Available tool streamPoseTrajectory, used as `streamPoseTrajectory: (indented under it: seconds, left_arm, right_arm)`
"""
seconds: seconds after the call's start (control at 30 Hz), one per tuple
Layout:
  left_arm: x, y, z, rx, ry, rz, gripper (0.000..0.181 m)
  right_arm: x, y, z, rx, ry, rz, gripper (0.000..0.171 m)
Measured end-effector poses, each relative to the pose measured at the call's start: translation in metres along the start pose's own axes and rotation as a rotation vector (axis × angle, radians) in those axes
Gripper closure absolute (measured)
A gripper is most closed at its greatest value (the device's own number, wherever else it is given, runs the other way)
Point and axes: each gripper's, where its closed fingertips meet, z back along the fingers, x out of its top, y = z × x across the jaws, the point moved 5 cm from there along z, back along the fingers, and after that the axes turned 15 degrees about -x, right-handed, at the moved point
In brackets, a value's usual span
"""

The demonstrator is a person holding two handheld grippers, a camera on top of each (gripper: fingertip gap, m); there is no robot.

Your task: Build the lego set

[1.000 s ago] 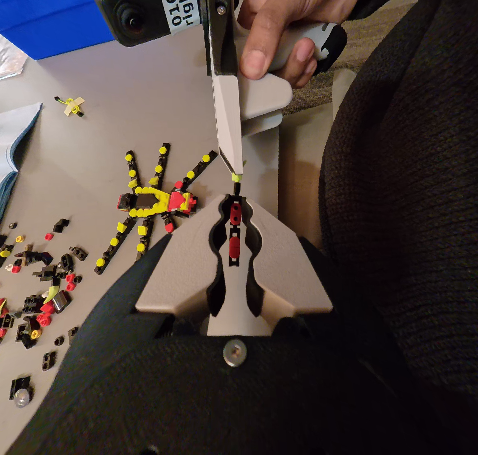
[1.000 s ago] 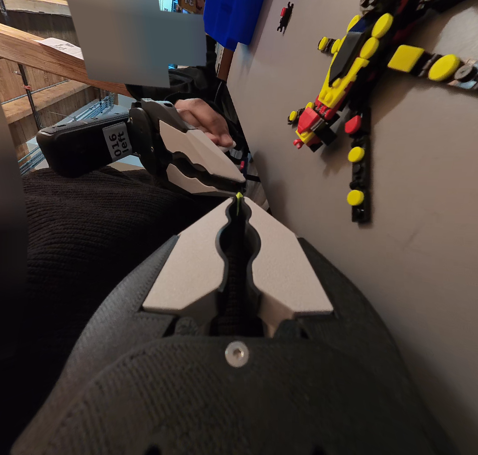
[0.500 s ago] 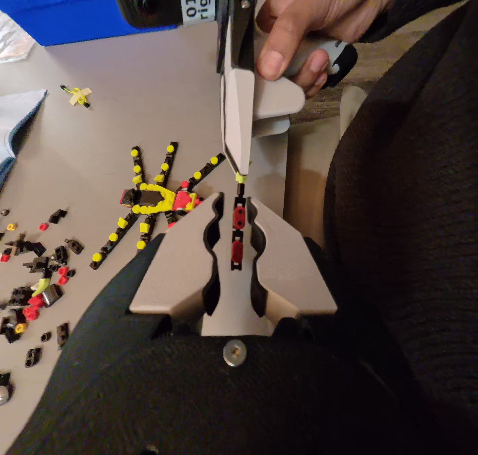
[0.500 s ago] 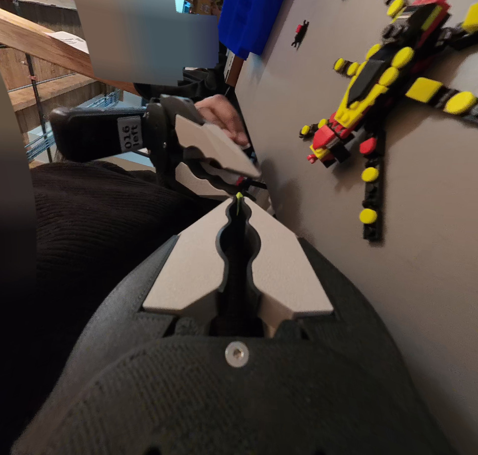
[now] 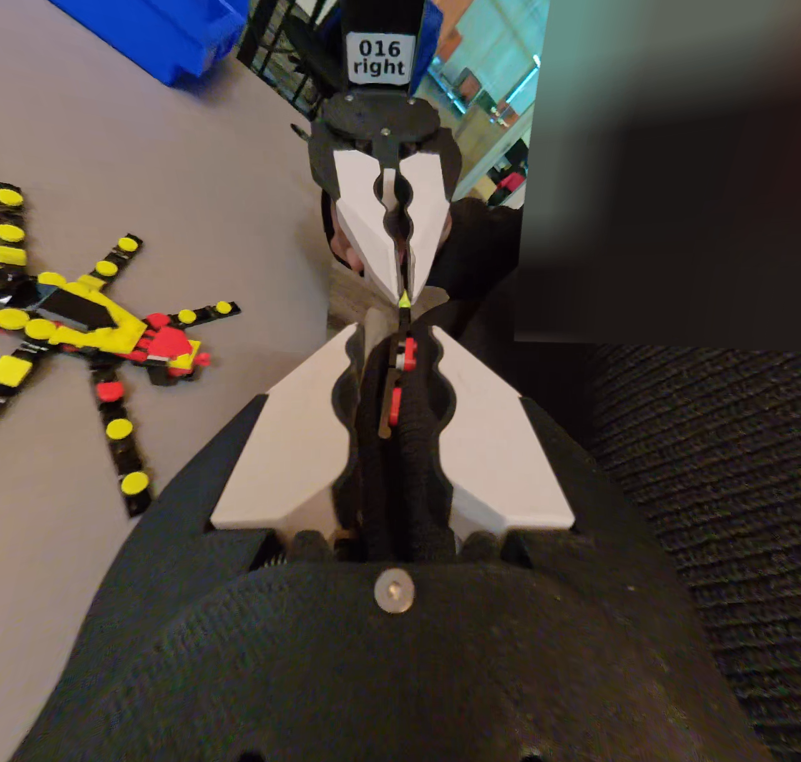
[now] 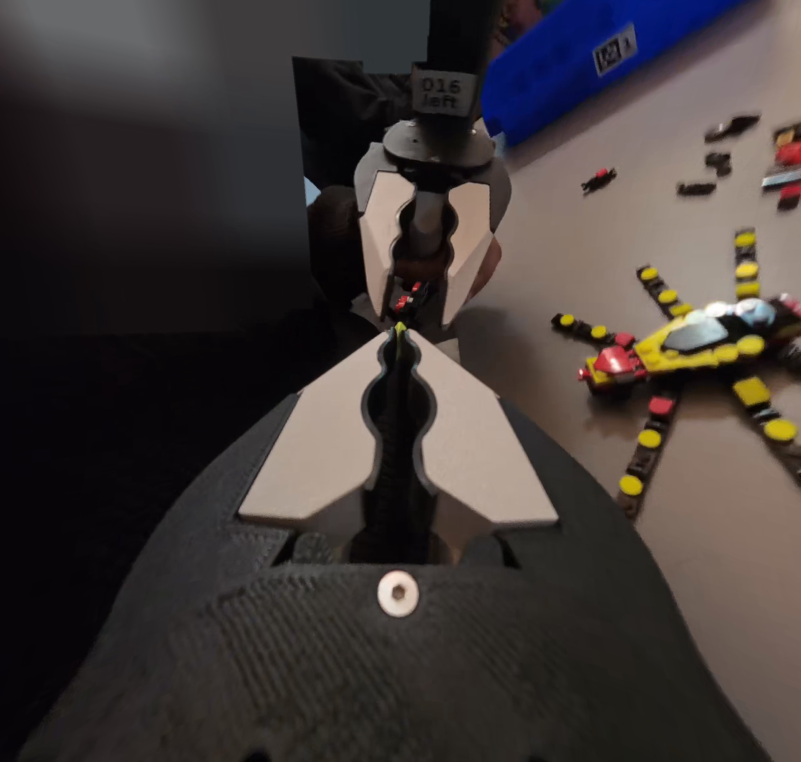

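bare table (image 5: 182, 169) between spider model (image 5: 99, 329) and blue bin (image 5: 130, 13)

My spider model (image 5: 93, 329) runs off the left edge of the left wrist view, so I see only part of its body and some legs, and in the right wrist view (image 6: 711, 346) it is smeared with blur and cut by the right edge. The loose pieces (image 6: 719, 164) beyond it are too blurred and small for me to tell their shapes, and the blue bin (image 6: 607, 47) is cropped at the top. How the thin black and red strip (image 5: 396, 388) sits against my left gripper (image 5: 396, 333) I cannot tell, and most of the lime piece (image 6: 399, 342) is buried between my right gripper's (image 6: 398, 336) fingers.
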Motion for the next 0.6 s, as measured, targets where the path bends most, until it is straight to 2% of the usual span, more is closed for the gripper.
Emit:
streamPoseTrajectory:
  seconds: [0.13, 0.3, 0.6]
  left_arm:
    - [0.0011, -0.0042, -0.0030, -0.027, -0.023, -0.005, 0.174]
    - [-0.0021, -0.0032, -0.0050, -0.002, 0.001, -0.019, 0.168]
    - [0.0012, -0.0041, -0.0042, -0.007, -0.021, -0.066, 0.175]
  right_arm:
    - [0.0010, 0.0040, -0.0015, -0.013, -0.012, 0.038, 0.171]
    - [0.0033, 0.0045, -0.0013, -0.015, -0.034, 0.041, 0.171]
    - [0.0032, 0.0040, -0.0019, -0.027, -0.036, 0.045, 0.171]
